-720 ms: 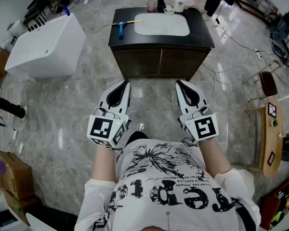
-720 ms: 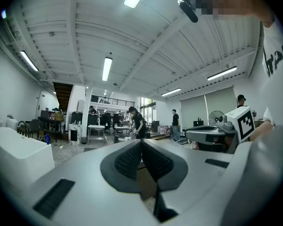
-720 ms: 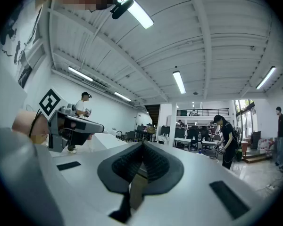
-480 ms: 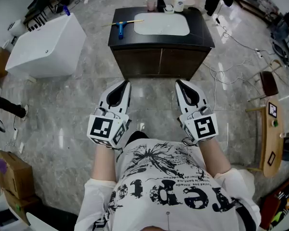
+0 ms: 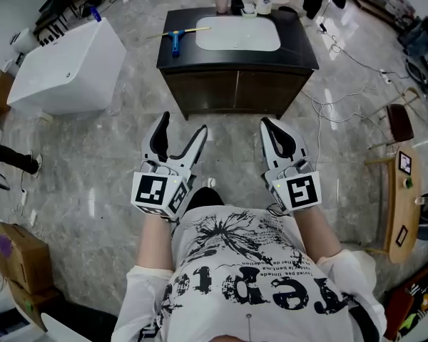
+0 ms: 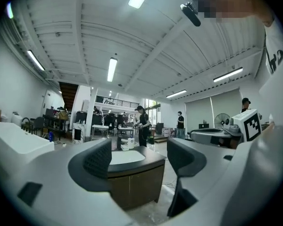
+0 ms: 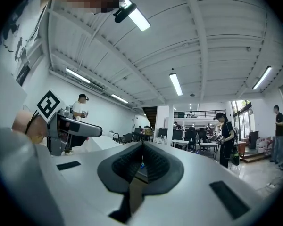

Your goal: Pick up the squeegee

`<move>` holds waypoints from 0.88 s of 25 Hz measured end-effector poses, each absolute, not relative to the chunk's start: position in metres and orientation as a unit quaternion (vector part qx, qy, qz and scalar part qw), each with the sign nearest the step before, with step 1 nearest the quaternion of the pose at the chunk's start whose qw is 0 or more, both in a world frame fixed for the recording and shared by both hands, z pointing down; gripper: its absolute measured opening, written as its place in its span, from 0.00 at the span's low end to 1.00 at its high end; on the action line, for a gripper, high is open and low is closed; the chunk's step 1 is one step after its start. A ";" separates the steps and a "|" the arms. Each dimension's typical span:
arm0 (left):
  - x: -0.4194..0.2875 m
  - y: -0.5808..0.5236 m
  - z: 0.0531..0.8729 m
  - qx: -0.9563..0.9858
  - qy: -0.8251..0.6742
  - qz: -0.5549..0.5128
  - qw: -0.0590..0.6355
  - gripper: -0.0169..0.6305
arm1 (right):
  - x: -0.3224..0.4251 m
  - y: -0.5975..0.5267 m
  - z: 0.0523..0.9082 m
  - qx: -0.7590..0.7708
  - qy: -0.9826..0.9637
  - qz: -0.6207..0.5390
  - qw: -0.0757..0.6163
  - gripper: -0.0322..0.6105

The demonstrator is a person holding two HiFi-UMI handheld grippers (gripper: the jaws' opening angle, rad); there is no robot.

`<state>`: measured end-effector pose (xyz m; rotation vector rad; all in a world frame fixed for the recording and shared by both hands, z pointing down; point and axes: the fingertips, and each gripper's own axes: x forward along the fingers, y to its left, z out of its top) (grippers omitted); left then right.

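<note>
A squeegee with a blue handle and a long pale blade lies on the black vanity top, left of the white basin. My left gripper is held in front of my chest, well short of the vanity, its jaws spread wide with nothing between them. In the left gripper view the left gripper frames the vanity ahead. My right gripper is beside it at the same height, jaws pressed together and empty; in the right gripper view the right gripper has its pads touching.
A white tub-like box stands on the floor at the left. Bottles and a cup sit at the back of the vanity. Cables trail over the marble floor at the right, near a wooden table. Cardboard boxes sit at lower left.
My left gripper's jaws have spread from together to wide apart. The vanity sits slightly higher in the head view. The right gripper has stayed put.
</note>
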<state>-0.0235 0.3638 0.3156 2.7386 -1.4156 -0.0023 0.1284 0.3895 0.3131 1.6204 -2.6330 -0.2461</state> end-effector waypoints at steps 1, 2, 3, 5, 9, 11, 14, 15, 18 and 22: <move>-0.025 0.359 0.316 0.885 -0.465 0.004 0.028 0.57 | 0.129 0.385 0.314 0.521 -0.850 -0.079 0.022 0.07; -0.026 0.353 0.316 0.882 -0.470 0.008 0.028 0.57 | 0.129 0.381 0.315 0.520 -0.851 -0.076 0.022 0.07; -0.028 0.347 0.318 0.880 -0.473 0.012 0.030 0.57 | 0.129 0.376 0.315 0.518 -0.852 -0.072 0.020 0.07; -0.033 0.334 0.322 0.876 -0.480 0.021 0.034 0.57 | 0.128 0.363 0.318 0.517 -0.853 -0.065 0.017 0.07; -0.046 0.297 0.335 0.871 -0.488 0.032 0.043 0.57 | 0.121 0.326 0.327 0.524 -0.850 -0.055 0.021 0.07; -0.051 0.271 0.343 0.870 -0.489 0.038 0.046 0.57 | 0.118 0.301 0.333 0.528 -0.847 -0.047 0.020 0.07; -0.057 0.224 0.355 0.870 -0.488 0.047 0.050 0.57 | 0.114 0.258 0.340 0.532 -0.845 -0.045 0.024 0.07; -0.059 0.206 0.358 0.870 -0.487 0.049 0.053 0.57 | 0.112 0.241 0.342 0.534 -0.844 -0.047 0.027 0.07; -0.067 0.137 0.366 0.873 -0.481 0.055 0.061 0.57 | 0.105 0.178 0.344 0.544 -0.837 -0.051 0.037 0.07; -0.083 0.035 0.377 0.875 -0.474 0.061 0.078 0.57 | 0.087 0.082 0.348 0.549 -0.833 -0.045 0.058 0.07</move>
